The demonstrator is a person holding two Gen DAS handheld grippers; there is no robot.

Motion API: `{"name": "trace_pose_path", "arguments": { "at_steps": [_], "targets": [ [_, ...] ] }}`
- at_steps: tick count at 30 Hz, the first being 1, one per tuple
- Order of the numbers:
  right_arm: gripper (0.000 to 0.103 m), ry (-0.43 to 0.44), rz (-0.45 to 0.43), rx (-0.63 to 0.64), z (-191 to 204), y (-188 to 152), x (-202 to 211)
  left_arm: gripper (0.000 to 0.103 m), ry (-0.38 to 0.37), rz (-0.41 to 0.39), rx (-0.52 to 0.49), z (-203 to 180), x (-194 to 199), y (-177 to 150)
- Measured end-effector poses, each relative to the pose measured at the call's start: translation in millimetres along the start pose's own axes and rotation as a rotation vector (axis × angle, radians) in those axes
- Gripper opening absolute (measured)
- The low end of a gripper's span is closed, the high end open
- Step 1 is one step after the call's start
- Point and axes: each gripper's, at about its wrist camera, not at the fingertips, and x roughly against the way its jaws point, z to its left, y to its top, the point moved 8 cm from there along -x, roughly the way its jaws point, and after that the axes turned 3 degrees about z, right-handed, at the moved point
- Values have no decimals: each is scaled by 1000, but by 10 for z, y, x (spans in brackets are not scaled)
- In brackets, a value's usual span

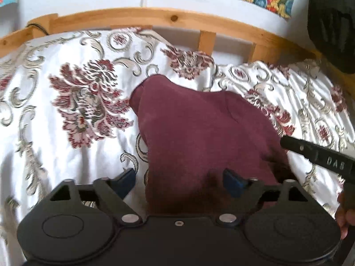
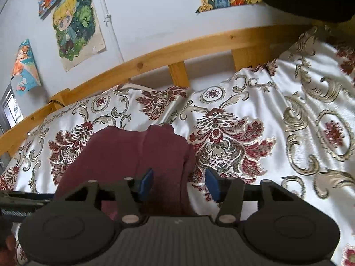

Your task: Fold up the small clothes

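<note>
both claws sit closest to the lens. left claw [image 1: 179, 178] is spread wide, released, with the near edge of the maroon garment [image 1: 199, 133] lying between and under its blue pads [image 1: 231, 182], none pressing on it. right claw [image 2: 179, 182] is also let go, jaws apart, its left pad over the cloth and its right pad over the bedspread [image 2: 277, 133].

that garment lies on the bed, roughly centred, folded into a compact lump with a narrower end pointing toward the wooden bed rail [image 1: 155, 17].

my read is that a fold has been laid down and the cloth dropped. to do the next bit well, pull both claws clear without snagging the top layer, then pinch the near hem at two matching corners, lift only slightly, and carry it evenly so edges meet.

count: one garment, two claws, one bed rail, and four posters on the wall in the right wrist view, such as the one with a blond figure [image 2: 73, 26].
</note>
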Motion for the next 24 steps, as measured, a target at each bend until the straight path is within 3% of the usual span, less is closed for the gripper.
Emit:
{"name": "trace_pose_path", "arguments": {
  "at_steps": [3, 7, 12, 19, 24],
  "targets": [
    [76, 11, -32, 23, 72, 26, 281, 102, 30, -44, 16, -28, 270, -30],
    [90, 34, -70, 45, 160, 46, 653, 102, 48, -100, 17, -22, 657, -114],
    [102, 43, -129, 55, 280, 17, 1204, 102, 123, -168, 37, 75, 1158, -283],
    [103, 51, -185, 81, 489, -207, 1894, 102, 204, -224, 54, 207, 1709, -682],
    [103, 54, -163, 116, 613, -528, 2224, 102, 220, -263, 26, 183, 2005, -1019]
  ]
}}
